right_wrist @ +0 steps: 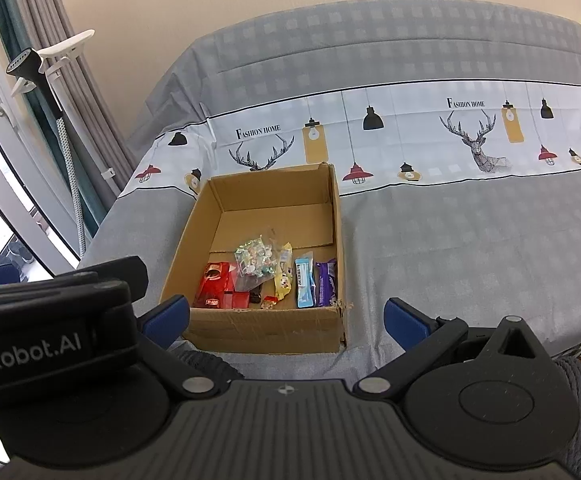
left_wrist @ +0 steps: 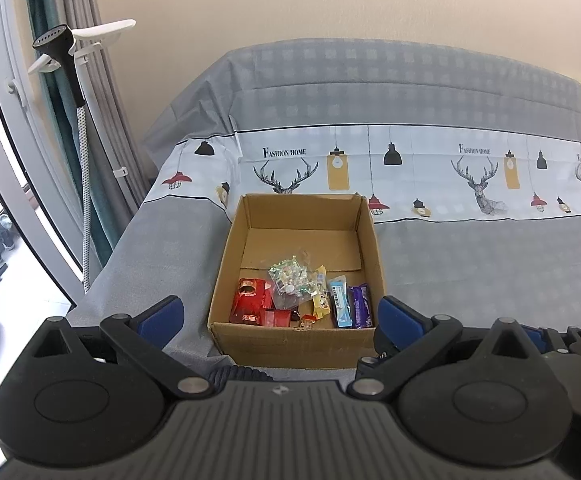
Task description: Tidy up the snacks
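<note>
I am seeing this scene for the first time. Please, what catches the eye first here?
First the open cardboard box near the front edge of the bed, with snacks bunched at its near end: red packs, a clear candy bag, a purple bar. Both grippers, left and right, hang open before it, holding nothing.

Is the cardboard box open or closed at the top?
Open. The cardboard box shows no lid over it, and both wrist views look straight in at the snacks lying on its floor.
</note>
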Demonstrator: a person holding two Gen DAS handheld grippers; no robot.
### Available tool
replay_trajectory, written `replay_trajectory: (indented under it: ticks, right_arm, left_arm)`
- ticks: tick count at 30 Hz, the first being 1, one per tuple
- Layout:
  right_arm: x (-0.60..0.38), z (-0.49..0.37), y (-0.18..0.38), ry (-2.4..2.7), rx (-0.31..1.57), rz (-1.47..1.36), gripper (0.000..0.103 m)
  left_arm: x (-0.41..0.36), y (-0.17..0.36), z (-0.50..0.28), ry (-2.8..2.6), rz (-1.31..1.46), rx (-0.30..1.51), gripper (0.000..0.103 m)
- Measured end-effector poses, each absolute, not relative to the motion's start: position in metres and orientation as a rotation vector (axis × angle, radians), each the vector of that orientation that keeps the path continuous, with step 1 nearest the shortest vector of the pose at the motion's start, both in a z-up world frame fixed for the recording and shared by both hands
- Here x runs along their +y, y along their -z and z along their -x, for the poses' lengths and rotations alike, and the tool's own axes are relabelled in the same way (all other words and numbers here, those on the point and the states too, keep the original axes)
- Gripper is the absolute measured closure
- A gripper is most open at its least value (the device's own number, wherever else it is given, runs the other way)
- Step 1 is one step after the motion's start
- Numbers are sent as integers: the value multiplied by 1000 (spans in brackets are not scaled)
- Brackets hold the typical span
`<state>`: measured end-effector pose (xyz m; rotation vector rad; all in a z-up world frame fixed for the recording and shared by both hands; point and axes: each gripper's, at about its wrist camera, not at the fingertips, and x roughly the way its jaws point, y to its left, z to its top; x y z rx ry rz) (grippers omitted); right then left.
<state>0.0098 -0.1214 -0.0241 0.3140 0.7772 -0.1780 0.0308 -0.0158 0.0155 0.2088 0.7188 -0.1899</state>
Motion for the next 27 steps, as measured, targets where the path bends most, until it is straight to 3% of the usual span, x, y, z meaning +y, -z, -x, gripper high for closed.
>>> replay_trajectory:
  ticks: [27]
  right_arm:
    - [-121,-12,27,186,786,-324,0]
  left_arm:
    - [-20,-13,-31,183,-209,722,0]
